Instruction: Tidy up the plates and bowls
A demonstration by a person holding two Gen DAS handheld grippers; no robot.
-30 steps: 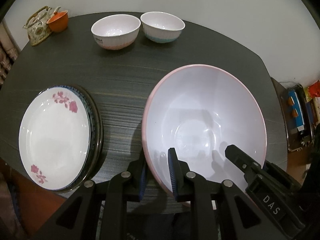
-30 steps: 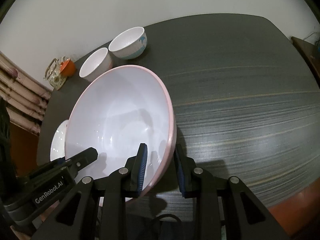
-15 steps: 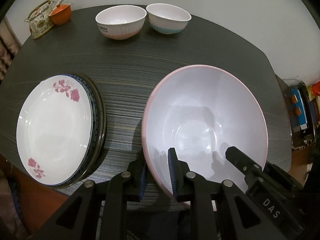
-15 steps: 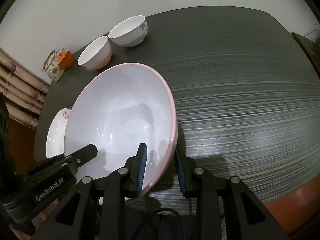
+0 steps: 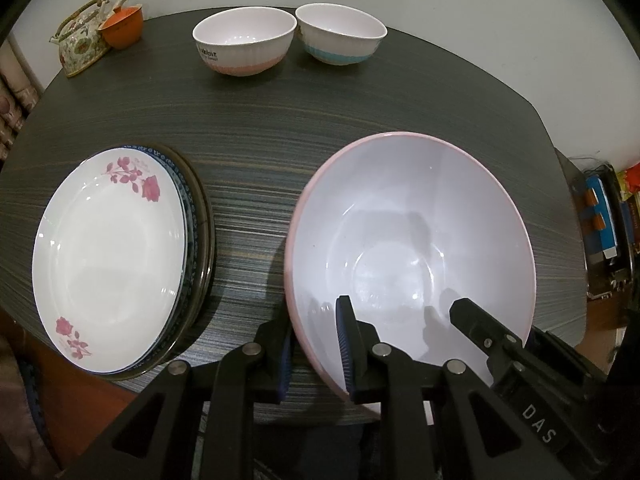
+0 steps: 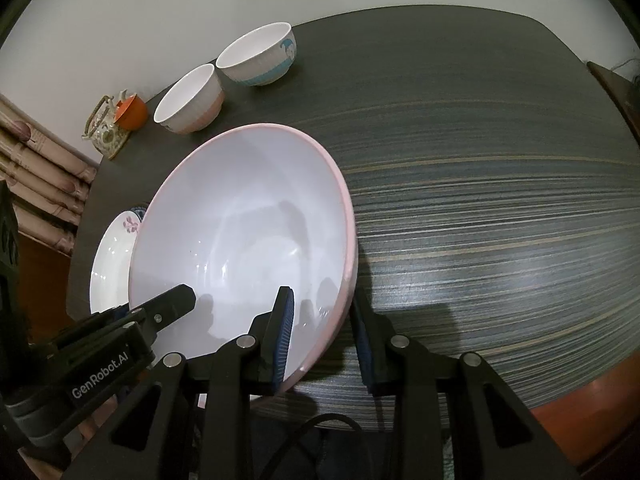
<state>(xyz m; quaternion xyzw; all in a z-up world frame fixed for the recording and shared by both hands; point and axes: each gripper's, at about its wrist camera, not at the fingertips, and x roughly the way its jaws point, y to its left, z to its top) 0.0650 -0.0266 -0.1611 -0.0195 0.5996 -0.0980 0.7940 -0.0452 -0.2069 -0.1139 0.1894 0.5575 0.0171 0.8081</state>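
Note:
A large white bowl with a pink rim (image 5: 400, 240) sits nearest me on the dark table (image 5: 260, 128). My left gripper (image 5: 316, 344) is shut on its near left rim, one pad inside and one outside. My right gripper (image 6: 324, 336) is shut on the same bowl (image 6: 240, 220) at its near right rim. One right finger (image 5: 472, 316) shows inside the bowl in the left wrist view. Whether the bowl's base touches the table I cannot tell. A stack of plates (image 5: 108, 260) with a rose-patterned one on top lies to the left.
Two small bowls stand at the far edge, one with a pink base (image 5: 244, 44) and one with a blue base (image 5: 340, 36). A teapot (image 5: 80, 40) and an orange cup (image 5: 124, 28) are at the far left corner. A bare stretch of table (image 6: 500, 200) lies right of the big bowl.
Both views have shifted slightly over the table, and the small bowls sit higher in the picture. The large bowl has stayed fixed between both pairs of fingers.

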